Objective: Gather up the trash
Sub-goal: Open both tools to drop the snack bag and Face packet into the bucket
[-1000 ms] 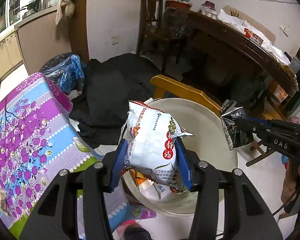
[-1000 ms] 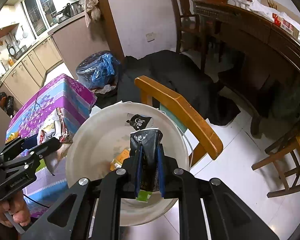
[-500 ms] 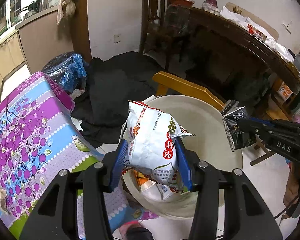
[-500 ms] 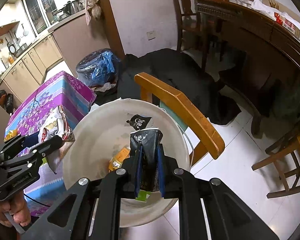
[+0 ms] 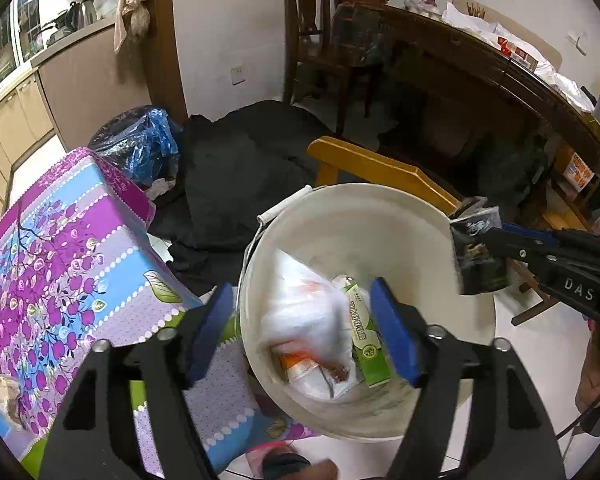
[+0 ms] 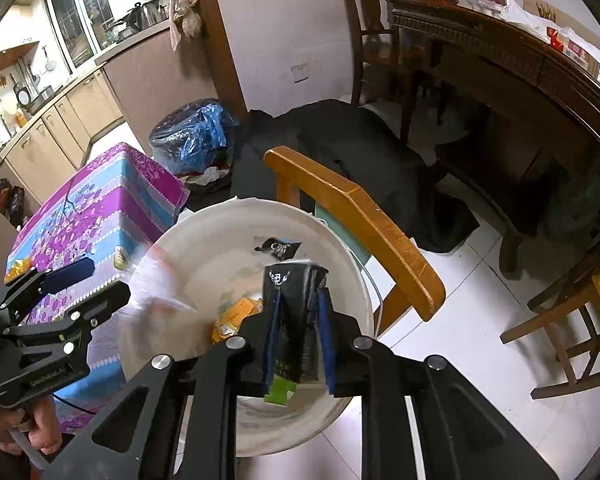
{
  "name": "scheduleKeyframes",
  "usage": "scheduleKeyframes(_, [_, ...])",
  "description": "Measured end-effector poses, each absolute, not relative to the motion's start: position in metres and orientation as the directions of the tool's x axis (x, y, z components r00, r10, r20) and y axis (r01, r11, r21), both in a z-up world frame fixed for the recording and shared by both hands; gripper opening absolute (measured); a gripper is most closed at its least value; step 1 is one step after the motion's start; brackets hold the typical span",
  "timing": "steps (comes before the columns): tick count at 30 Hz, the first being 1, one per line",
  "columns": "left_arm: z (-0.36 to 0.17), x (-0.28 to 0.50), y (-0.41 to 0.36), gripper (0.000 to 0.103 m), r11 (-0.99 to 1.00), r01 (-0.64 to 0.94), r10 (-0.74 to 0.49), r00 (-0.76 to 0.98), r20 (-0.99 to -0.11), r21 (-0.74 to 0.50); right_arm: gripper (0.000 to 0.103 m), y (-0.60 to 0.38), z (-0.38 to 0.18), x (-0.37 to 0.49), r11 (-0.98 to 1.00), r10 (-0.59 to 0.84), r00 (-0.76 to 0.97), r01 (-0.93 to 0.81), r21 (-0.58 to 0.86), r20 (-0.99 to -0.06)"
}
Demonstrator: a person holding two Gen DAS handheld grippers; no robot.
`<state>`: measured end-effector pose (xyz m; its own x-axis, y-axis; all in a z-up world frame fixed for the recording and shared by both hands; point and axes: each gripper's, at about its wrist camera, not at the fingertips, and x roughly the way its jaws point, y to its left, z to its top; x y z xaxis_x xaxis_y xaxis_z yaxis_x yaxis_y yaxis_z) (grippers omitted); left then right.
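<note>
A white bucket (image 5: pixel 380 208) (image 6: pixel 204 232) stands on the floor under both grippers. My left gripper (image 5: pixel 300 292) (image 6: pixel 100 280) is over the bucket's near side with its jaws opening. A white snack bag (image 5: pixel 304 312) (image 6: pixel 156 280), blurred, falls free between them into the bucket. My right gripper (image 6: pixel 298 320) (image 5: pixel 474 244) hangs over the bucket's other side. Its jaws are opening too, but a black packet (image 6: pixel 296 292) (image 5: pixel 476 256) stands upright between the pads and still touches both.
In the bucket lie a green box (image 5: pixel 366 340), an orange wrapper (image 6: pixel 236 312) and a small black wrapper (image 6: pixel 278 246). A wooden chair (image 6: pixel 352 220) stands behind the bucket, a flowered table (image 5: pixel 68 248) to its left. Black cloth (image 5: pixel 240 168) covers the floor beyond.
The left jaws have spread wide and the white snack bag has dropped from them into the bucket. The right jaws have parted slightly, with the black packet still between them.
</note>
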<state>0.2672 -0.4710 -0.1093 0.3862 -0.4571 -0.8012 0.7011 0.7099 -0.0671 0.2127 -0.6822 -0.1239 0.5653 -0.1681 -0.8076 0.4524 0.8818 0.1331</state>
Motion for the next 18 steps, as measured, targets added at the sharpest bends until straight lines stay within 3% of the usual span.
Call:
scheduleKeyframes(7, [-0.1079,0.2658,-0.4713,0.094,0.72,0.693,-0.443,0.413,-0.796,-0.041,0.03,-0.6832,-0.1198,0.2073,0.88,-0.174,0.58,0.455,0.139,-0.796])
scheduleKeyframes(18, [-0.1074,0.2641,-0.4716,0.096,0.723,0.69,-0.436,0.421,-0.795,-0.031,0.031,-0.6799,-0.12,0.2047,0.882,-0.166,0.585,0.449,0.146,-0.794])
